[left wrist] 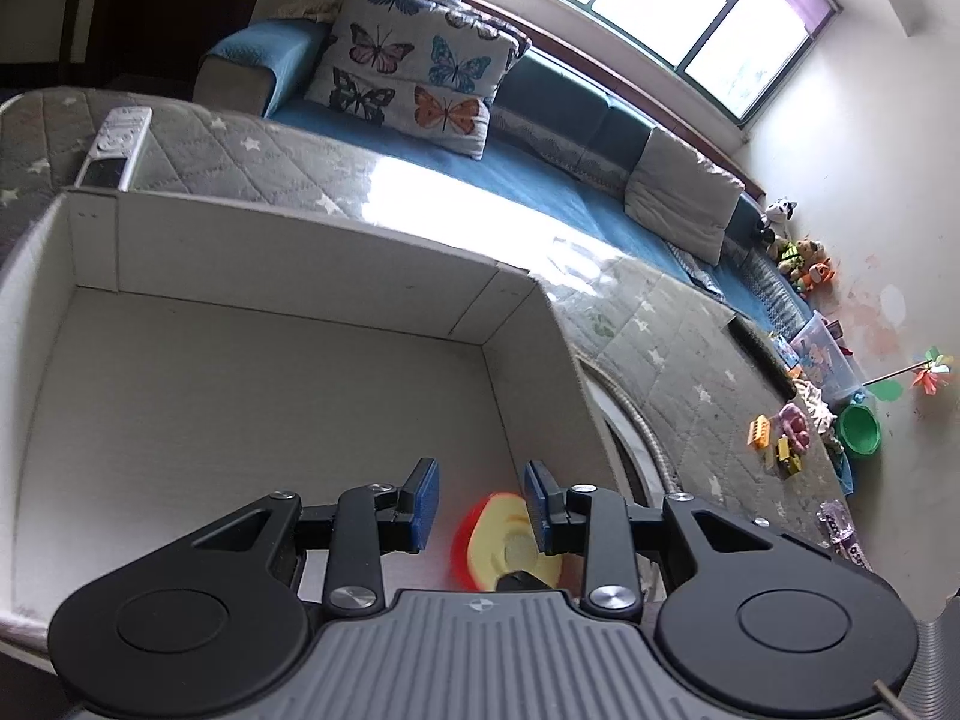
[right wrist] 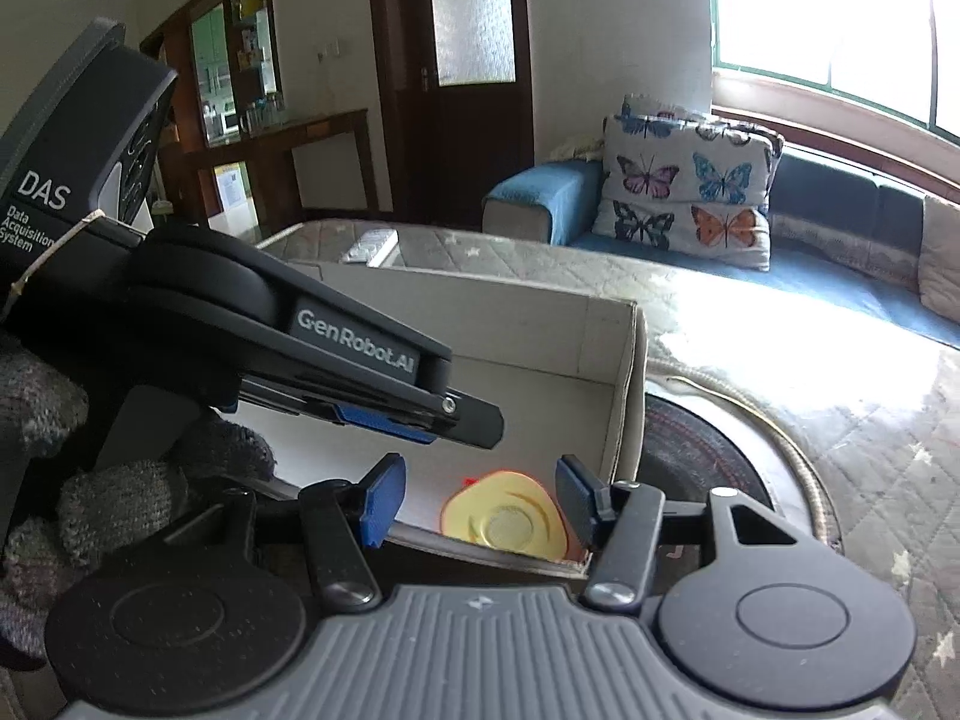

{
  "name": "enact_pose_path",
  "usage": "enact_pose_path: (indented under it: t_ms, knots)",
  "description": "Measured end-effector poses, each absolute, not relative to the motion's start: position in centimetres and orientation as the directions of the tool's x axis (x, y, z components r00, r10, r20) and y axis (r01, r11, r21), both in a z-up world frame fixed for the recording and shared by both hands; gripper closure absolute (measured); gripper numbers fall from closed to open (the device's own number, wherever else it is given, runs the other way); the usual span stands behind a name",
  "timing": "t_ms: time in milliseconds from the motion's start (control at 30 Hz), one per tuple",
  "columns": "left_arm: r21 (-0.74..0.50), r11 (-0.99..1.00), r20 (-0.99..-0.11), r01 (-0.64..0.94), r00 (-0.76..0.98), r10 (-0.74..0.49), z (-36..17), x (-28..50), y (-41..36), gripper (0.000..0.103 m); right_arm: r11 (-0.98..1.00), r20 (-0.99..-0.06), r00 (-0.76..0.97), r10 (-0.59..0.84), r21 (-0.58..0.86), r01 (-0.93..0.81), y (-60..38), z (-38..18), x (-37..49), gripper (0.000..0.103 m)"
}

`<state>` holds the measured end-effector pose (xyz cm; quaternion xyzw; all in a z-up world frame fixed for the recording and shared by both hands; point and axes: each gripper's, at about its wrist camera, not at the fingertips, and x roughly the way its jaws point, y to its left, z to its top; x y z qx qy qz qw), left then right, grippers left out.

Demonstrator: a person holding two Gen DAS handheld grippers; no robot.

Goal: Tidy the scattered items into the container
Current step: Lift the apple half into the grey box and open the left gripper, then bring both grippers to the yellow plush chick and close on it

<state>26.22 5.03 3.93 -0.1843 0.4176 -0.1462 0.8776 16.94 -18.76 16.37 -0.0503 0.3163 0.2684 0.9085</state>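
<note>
A white cardboard box (left wrist: 252, 396) stands on the quilted table, also seen in the right wrist view as the box (right wrist: 540, 330). Inside it, near the front right corner, lies a yellow and red toy (left wrist: 510, 540), shown too as the toy (right wrist: 507, 522). My left gripper (left wrist: 480, 504) hangs over the box, open, the toy below the gap and apart from the blue pads. My right gripper (right wrist: 477, 501) is open at the box's near edge, above the toy. The left gripper's body (right wrist: 360, 354) crosses the right view, held by a gloved hand (right wrist: 120, 504).
A remote control (left wrist: 114, 147) lies on the table beyond the box. Small toys (left wrist: 780, 438) and a green bowl (left wrist: 859, 429) are scattered at the table's far right. A sofa with a butterfly cushion (left wrist: 414, 78) runs behind. A round dark mat (right wrist: 702, 456) sits beside the box.
</note>
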Motion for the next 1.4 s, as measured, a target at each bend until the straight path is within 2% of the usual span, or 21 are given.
enact_pose_path:
  t_ms: [33,133,500,733,1000,1400]
  knots:
    - [-0.44,0.892,-0.676,0.107,0.614,-0.407,4.2,25.7,5.1,0.07,0.851,-0.596,0.659,0.459,0.08,-0.52,-18.9,16.6,16.6,0.045]
    - [-0.421,0.9,-0.669,0.116,0.63,-0.394,5.0,24.0,5.2,0.07,0.851,-0.578,0.67,0.466,0.083,-0.519,-19.6,17.1,15.0,0.032]
    - [-0.344,0.936,-0.665,0.078,0.683,-0.301,6.5,17.7,6.7,0.068,0.83,-0.546,0.669,0.504,0.092,-0.55,-20.8,17.8,8.5,0.019]
    - [-0.31,0.95,-0.672,0.023,0.701,-0.236,6.2,14.3,8.4,0.068,0.801,-0.564,0.622,0.543,0.128,-0.584,-20.1,16.7,5.6,0.018]
    - [-0.339,0.941,-0.697,-0.027,0.679,-0.231,4.6,12.9,9.6,0.068,0.776,-0.6,0.573,0.559,0.134,-0.617,-17.9,15.1,4.7,0.018]
    - [-0.341,0.94,-0.726,-0.015,0.64,-0.253,3.2,13.6,8.5,0.067,0.772,-0.658,0.532,0.534,0.122,-0.624,-15.5,12.9,4.9,0.019]
